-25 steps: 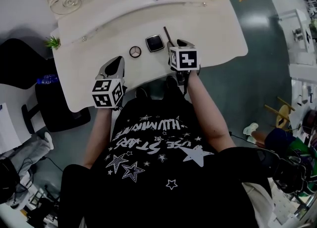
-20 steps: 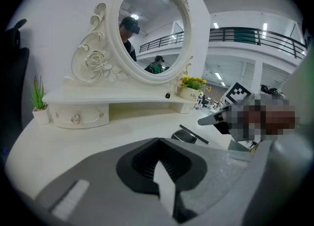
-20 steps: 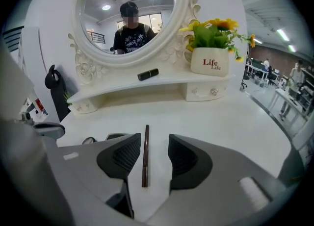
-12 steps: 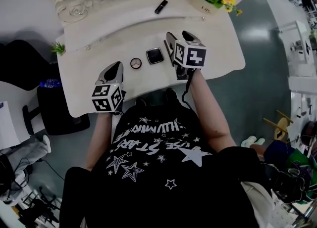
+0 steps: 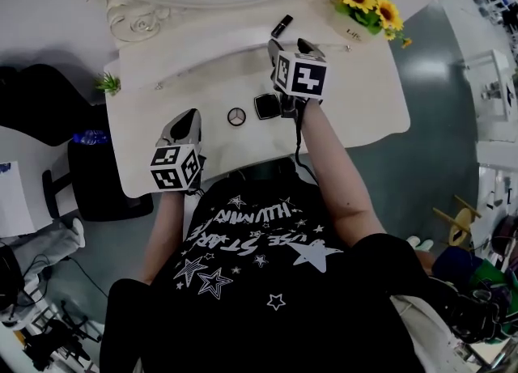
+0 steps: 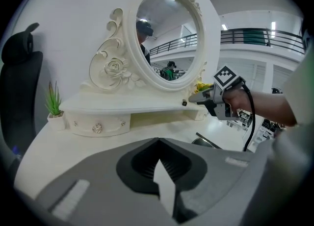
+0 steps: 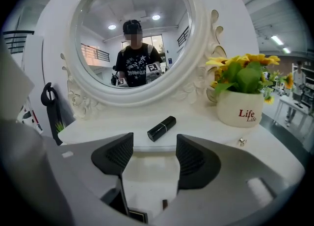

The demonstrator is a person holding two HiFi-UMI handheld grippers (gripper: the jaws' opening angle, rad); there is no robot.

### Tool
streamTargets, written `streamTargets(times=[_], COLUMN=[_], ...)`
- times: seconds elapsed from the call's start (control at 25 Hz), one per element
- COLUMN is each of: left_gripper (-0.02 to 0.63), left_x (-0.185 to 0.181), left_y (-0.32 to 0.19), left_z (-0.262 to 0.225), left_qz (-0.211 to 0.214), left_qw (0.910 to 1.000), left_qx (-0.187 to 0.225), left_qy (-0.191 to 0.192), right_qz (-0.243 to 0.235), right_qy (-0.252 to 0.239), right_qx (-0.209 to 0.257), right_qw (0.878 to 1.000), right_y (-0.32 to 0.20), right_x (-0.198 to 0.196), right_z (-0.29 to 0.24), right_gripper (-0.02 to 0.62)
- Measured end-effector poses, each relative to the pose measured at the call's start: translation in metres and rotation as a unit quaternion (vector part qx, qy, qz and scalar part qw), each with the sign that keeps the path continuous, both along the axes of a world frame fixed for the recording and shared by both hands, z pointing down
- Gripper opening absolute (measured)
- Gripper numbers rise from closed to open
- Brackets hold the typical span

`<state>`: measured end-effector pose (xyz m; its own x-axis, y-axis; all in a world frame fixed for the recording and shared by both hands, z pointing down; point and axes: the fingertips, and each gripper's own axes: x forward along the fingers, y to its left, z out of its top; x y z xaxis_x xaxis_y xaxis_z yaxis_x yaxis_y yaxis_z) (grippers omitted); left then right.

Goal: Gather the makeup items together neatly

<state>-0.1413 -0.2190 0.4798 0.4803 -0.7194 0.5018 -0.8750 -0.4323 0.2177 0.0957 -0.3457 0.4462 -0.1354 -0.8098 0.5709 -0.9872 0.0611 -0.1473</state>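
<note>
Head overhead; two low views (toward mirror [image 7: 130,29])

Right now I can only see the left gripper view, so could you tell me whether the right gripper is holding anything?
Observer: No. The right gripper has just been opening its jaws, and nothing is between them.
Operator: What is it facing?
Observer: A black lipstick lies on the raised shelf just beyond the jaws.
Operator: And where is the other makeup?
Observer: A round compact and a square compact sit side by side on the lower tabletop, not touching.
</note>
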Motion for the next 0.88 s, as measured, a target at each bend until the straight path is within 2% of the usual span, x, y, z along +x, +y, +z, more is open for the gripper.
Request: streamTargets(times=[0.36,0.68,0.88], left_gripper=[0.002,0.002,0.002], left_x=[-0.012,-0.022,-0.025], left_y=[-0.017,-0.019,-0.021], left_z=[0.002,0.012,0.013], left_qz=[0.004,0.006,0.008], left_qw=[1.0,0.9998,0.9998], left_qx=[-0.003,-0.016,-0.017], left_qy=[0.003,0.007,0.009], right_qz=[0.044,0.071,0.092], right_qy=[0.009,0.025,0.044], right_qx=[-0.018,-0.027,-0.041], right_qw=[0.999,0.997,0.994], right_y=[-0.039,-0.049,-0.046], right_x=[-0.008,-0.007,-0.001], right_z=[0.014,0.023,0.027], right_gripper=[0.29,0.276,0.235])
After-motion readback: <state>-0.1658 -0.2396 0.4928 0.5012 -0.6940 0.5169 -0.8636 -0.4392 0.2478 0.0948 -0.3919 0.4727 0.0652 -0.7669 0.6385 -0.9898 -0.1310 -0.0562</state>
